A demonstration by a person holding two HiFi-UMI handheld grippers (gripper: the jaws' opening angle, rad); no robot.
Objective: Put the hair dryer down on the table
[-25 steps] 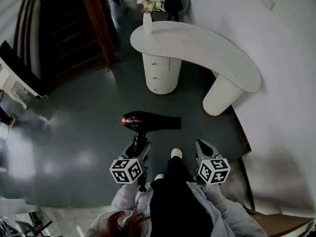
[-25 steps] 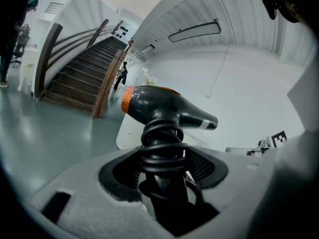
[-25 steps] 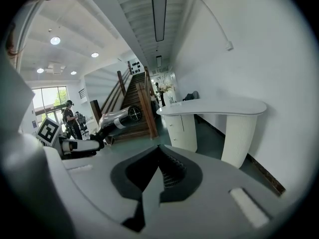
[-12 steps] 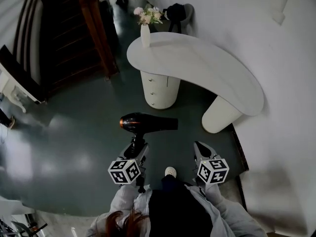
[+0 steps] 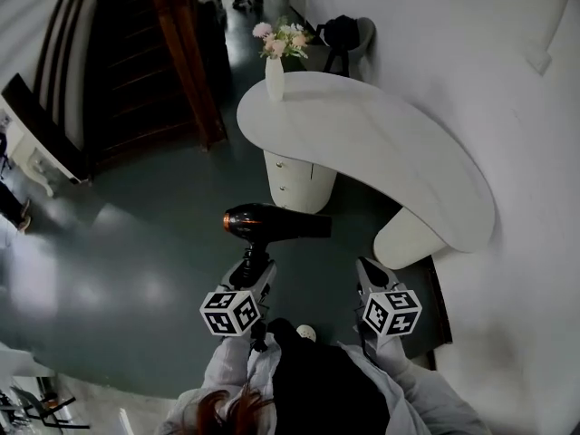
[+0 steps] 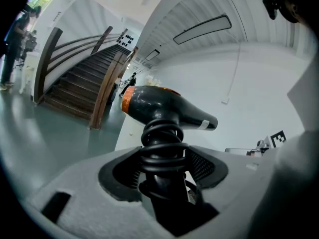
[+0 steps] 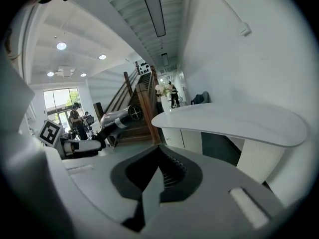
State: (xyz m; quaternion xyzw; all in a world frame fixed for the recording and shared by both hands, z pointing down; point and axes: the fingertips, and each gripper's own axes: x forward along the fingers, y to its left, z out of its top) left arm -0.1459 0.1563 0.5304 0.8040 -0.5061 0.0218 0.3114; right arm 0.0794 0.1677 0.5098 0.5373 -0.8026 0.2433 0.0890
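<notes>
The black hair dryer is up in the air over the dark floor, short of the near edge of the white curved surface. The left tool is clamped on its cord-wrapped handle. The right tool, alongside, has its jaws together and empty. A vase of flowers stands at the surface's far end.

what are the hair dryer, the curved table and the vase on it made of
The hair dryer: probably hard plastic, glossy black with a copper-coloured rear band; highlights glint on its body.
The table: smooth matte white top, maybe painted wood or composite; no grain shows, so it stays open.
The vase: smooth white, possibly ceramic; too small to be sure.
</notes>
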